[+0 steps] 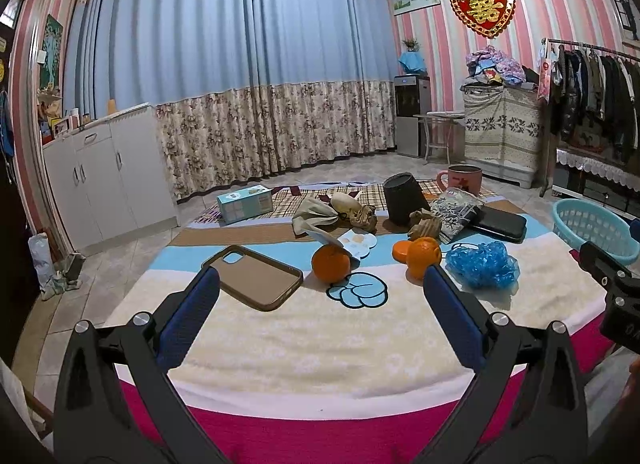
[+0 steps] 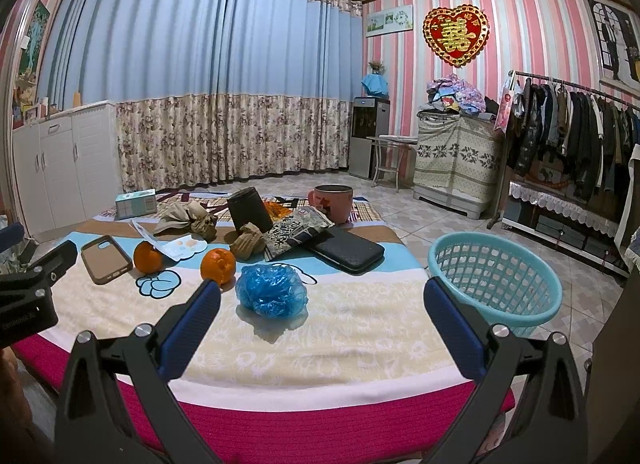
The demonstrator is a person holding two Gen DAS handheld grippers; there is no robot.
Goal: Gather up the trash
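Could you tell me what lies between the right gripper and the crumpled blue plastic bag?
Nothing: in the right wrist view, only bare cream blanket separates the open right gripper from the blue plastic bag.

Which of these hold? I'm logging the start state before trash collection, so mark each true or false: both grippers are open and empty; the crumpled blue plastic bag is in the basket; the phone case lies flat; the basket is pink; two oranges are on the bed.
1. Both the left gripper and right gripper are open and empty: true.
2. The crumpled blue plastic bag is in the basket: false, it lies on the striped blanket.
3. The brown phone case lies flat: true.
4. The round plastic basket is pink: false, it is light blue.
5. Two oranges are on the bed: true.
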